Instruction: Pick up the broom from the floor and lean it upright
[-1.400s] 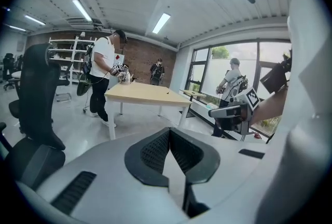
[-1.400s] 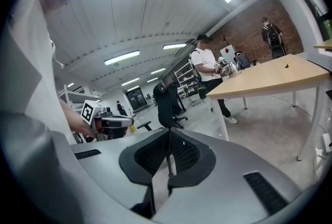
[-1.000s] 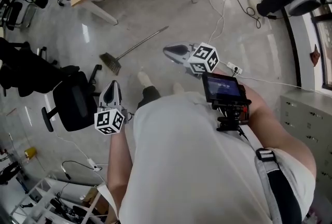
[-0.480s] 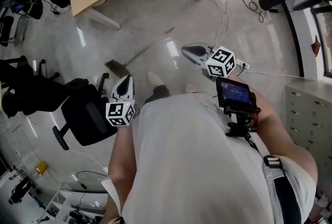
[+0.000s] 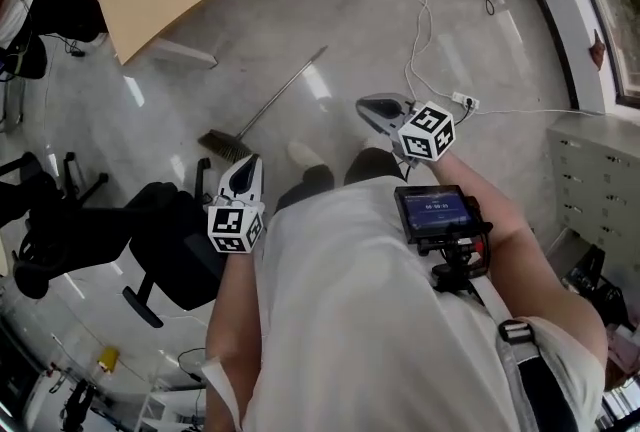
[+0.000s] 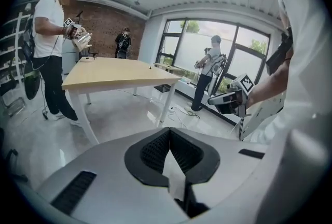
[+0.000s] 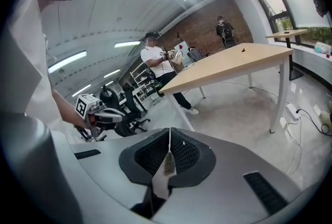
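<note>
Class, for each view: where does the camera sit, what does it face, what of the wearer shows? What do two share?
Head view: on the head, looking down at the broom; torso and both arms show.
Left gripper view: behind shut jaws, facing the table; right forearm shows.
Right gripper view: the same, left forearm shows.
All share the table.

Bare floor [image 5: 340, 10] flanks the broom [image 5: 272, 95], though a black chair [image 5: 175, 245] seemingly crowds its bristles.

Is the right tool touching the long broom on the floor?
Apart. The head view shows bare grey floor between the right tool and the long-handled broom; the right gripper view shows that tool shut and empty.
</note>
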Demonstrator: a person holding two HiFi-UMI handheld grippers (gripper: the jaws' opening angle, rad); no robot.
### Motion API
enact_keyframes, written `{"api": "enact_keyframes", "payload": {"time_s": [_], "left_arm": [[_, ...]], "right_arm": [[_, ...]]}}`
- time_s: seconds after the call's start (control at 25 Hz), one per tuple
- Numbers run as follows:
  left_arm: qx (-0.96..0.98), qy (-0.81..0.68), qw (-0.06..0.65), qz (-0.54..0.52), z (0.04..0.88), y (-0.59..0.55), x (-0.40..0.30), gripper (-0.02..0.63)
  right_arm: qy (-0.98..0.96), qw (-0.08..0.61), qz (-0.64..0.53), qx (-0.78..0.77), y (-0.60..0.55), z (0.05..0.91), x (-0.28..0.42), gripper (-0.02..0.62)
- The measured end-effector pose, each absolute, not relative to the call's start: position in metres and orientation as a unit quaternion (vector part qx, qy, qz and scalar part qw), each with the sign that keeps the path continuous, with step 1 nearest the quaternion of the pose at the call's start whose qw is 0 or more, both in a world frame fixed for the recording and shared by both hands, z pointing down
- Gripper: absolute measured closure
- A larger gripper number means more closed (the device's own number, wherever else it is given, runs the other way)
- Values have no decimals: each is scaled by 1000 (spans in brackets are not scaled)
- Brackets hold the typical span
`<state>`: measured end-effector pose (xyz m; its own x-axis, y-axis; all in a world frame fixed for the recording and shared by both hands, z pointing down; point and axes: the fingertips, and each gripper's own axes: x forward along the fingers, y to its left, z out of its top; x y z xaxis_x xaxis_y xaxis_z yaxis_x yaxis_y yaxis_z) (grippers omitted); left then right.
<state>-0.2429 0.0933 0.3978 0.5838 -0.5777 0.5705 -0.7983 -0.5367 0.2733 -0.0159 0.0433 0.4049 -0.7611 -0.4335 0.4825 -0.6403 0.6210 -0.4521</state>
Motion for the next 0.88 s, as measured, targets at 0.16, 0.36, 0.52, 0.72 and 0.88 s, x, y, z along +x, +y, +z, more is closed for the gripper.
{"api": "enact_keyframes", "payload": {"time_s": [0.16,0.36,0.52,0.72,0.88], "left_arm": [[856,-374,267,238,418,91,-232,598],[866,-333,254,274,447,77,-211,598],[862,-312,263,302,480,66,-198,598],[840,-300,310,328,554,64,-179,598],[838,-287,313,343,593,56,-169,598]], "right_arm": [[-874,180,323,315,42,427,-2,577],[-870,191,326,316,27,459,16,577],[-867,206,334,306,24,485,28,577],[-851,240,369,286,30,547,47,577],[-855,259,361,268,22,587,43,577]]}}
